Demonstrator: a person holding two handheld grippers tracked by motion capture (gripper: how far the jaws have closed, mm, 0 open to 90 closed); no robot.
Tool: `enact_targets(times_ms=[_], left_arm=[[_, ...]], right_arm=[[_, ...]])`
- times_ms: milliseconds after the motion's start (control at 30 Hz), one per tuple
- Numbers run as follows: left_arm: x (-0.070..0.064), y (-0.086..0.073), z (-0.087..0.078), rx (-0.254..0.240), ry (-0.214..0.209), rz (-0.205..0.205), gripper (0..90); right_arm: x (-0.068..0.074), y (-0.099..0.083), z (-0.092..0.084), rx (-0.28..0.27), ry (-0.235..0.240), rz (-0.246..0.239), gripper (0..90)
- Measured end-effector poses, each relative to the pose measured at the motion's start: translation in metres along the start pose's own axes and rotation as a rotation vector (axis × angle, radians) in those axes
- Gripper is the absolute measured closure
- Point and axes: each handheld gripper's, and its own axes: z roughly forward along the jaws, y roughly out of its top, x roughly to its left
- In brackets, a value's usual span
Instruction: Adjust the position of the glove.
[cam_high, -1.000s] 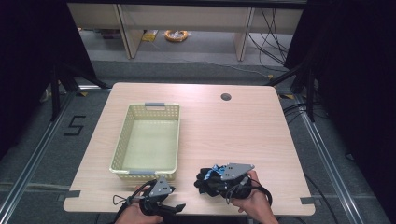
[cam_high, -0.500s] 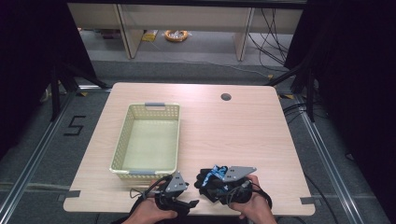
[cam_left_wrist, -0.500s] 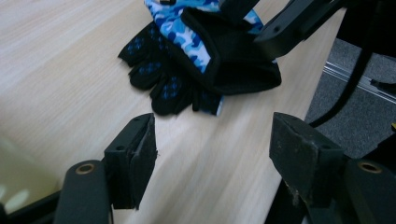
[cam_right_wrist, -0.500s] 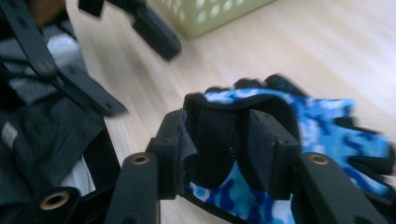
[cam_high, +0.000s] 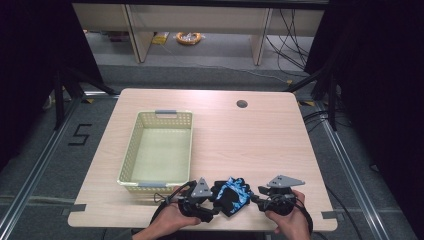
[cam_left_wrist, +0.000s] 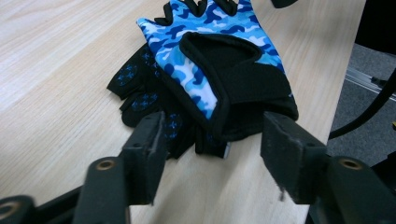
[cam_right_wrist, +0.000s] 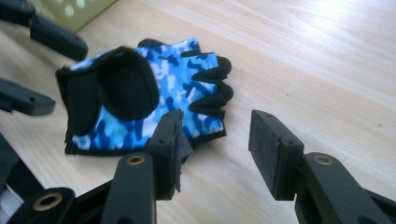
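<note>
- Centrally, blue camouflage gloves (cam_high: 231, 195) stacked flat on table (cam_high: 260, 145), between left gripper (cam_high: 212, 212) and right gripper (cam_high: 254, 199), near the front edge.
- Seen in left gripper view: upper glove (cam_left_wrist: 219, 70) blue-and-white patterned with black cuff; lower glove (cam_left_wrist: 140, 88) black with blue marks, sticking out from under it to one side.
- Cuff end of the stack just ahead of the left gripper (cam_left_wrist: 212, 140), partly between its jaws; no pad seen pressing on fabric.
- Left jaws apart, just been closing, cuff edge lying in the gap.
- Short black finger ends of the upper glove (cam_right_wrist: 154, 93) pointing toward the right gripper (cam_right_wrist: 217, 149), as seen in right gripper view.
- Right jaws apart, just been opening; bare wood in the gap, glove edge just beyond one jaw, contact not discernible.
- Grippers facing each other across the gloves, one hand behind each at the table's front edge.
- Yellow basket (cam_high: 131, 150) beyond the left gripper, close to it, apart from the gloves.
- Round dark hole (cam_high: 242, 104) in the tabletop far beyond both grippers.
</note>
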Motion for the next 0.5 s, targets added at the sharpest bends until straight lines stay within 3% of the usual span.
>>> enact_targets(times_ms=[67,100,167,200,233,267,300,400,467,500], left_arm=[[-0.001,0.001,0.004,-0.011,-0.015,-0.023,45.0],[0.001,0.001,0.004,0.009,-0.015,0.016,47.4],[-0.001,0.001,0.007,0.010,-0.015,0.027,53.9],[-0.001,0.002,0.008,0.016,-0.014,0.044,62.9],[-0.003,0.001,0.008,0.014,-0.005,0.033,62.9],[-0.002,0.002,0.008,0.014,0.011,0.070,67.0],[-0.003,0.002,0.008,0.016,0.012,0.083,74.4],[-0.005,0.004,0.000,-0.021,0.024,0.070,79.5],[-0.006,0.006,-0.003,-0.037,0.018,0.067,79.8],[-0.009,0.007,-0.006,-0.062,0.015,0.044,79.7]], right_arm=[[-0.006,-0.001,0.007,0.009,0.039,0.055,54.7],[-0.007,-0.002,0.009,0.027,0.047,0.096,53.8],[-0.010,-0.002,0.016,0.029,0.081,0.128,54.5],[-0.011,-0.002,0.022,0.016,0.119,0.106,64.6],[-0.011,-0.002,0.022,0.016,0.119,0.106,64.6],[-0.009,-0.001,0.022,0.028,0.125,0.099,70.3],[-0.007,0.002,0.021,0.015,0.106,0.039,83.6],[-0.004,0.007,0.013,-0.019,0.122,0.014,87.3],[0.000,0.008,0.011,-0.020,0.137,0.037,87.6],[0.001,0.011,0.008,-0.031,0.136,0.004,87.6]])
